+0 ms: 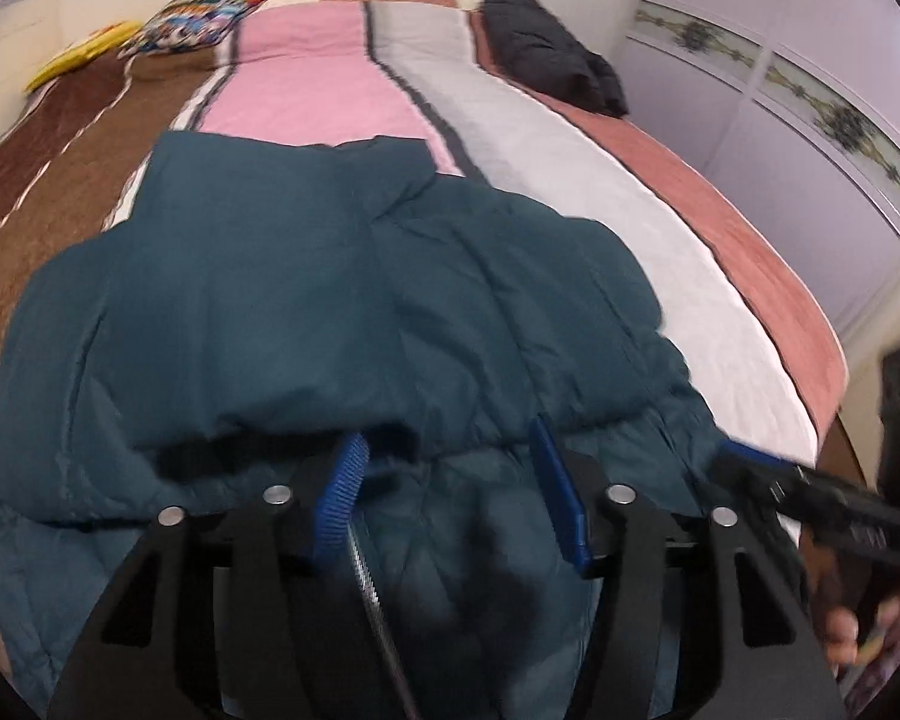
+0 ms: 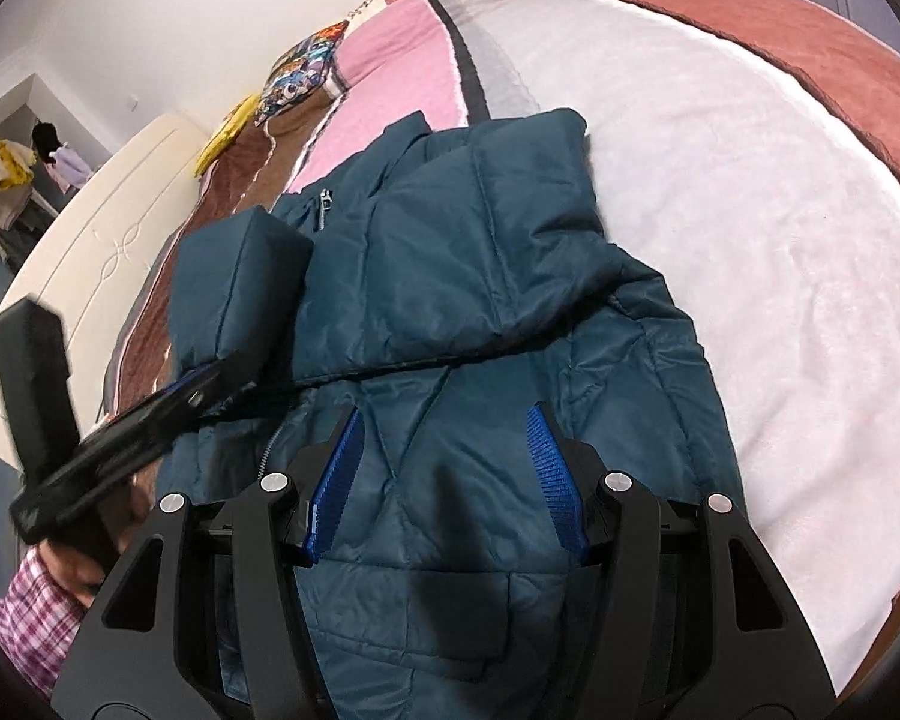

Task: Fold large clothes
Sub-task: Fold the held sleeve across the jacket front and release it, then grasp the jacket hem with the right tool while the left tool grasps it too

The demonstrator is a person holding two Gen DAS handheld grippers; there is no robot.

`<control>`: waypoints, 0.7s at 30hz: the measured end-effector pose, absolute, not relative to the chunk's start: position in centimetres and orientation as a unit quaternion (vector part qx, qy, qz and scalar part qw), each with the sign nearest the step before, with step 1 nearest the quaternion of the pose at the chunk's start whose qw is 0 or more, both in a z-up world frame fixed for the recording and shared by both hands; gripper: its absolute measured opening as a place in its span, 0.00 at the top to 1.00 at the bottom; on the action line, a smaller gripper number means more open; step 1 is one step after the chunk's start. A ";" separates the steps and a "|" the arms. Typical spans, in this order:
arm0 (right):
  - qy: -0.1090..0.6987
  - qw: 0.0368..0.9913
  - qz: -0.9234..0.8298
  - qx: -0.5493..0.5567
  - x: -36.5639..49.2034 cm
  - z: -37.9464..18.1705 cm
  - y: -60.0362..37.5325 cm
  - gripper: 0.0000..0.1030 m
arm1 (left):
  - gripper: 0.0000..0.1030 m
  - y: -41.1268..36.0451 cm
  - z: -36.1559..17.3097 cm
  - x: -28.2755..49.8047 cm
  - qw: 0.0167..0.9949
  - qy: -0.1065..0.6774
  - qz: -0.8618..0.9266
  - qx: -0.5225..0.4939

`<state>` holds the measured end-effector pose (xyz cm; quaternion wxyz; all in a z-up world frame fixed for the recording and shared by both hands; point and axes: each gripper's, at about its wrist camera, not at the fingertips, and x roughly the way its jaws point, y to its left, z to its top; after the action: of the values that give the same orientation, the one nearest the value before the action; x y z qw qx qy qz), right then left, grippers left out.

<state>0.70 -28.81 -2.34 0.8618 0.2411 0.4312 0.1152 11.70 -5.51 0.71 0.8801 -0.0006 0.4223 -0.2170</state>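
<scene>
A dark teal puffer jacket (image 1: 342, 312) lies on the bed, its sleeves folded in over the body. It also shows in the right wrist view (image 2: 480, 312), with the zip running down its left part. My left gripper (image 1: 450, 468) is open just above the jacket's near half, its blue pads (image 1: 342, 498) apart, holding nothing. My right gripper (image 2: 444, 468) is open over the jacket's lower body, empty. The left gripper shows from the side in the right wrist view (image 2: 192, 390), at the edge of the folded sleeve. The right gripper shows at the right edge of the left wrist view (image 1: 744, 456).
The bed has a striped cover in brown, pink (image 1: 306, 78), grey, white (image 2: 750, 240) and rust. A folded black garment (image 1: 546, 48) lies at the far right of the bed. Patterned (image 1: 204, 18) and yellow pillows lie at the head. A cupboard (image 1: 810, 120) stands right of the bed.
</scene>
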 end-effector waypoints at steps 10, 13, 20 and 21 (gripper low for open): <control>0.402 0.892 0.175 0.111 0.9 1.2 -20.9 0.45 | 0.46 2.7 1.3 6.7 0.888 0.416 -0.184 -0.073; 0.395 0.898 0.183 0.070 0.7 1.3 -18.1 0.45 | 0.46 4.9 1.2 5.9 0.891 0.413 -0.162 -0.096; 0.411 0.897 0.144 0.075 1.6 0.0 -17.9 0.43 | 0.46 8.1 1.2 5.7 0.900 0.399 -0.125 -0.119; 0.415 0.895 0.138 0.087 1.9 -0.2 -18.6 0.43 | 0.46 8.5 1.1 5.9 0.902 0.397 -0.120 -0.122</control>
<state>1.87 -18.56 -0.21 0.8948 0.0873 0.4154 0.1382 5.87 8.47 1.14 0.9018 -0.1215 0.3969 -0.1197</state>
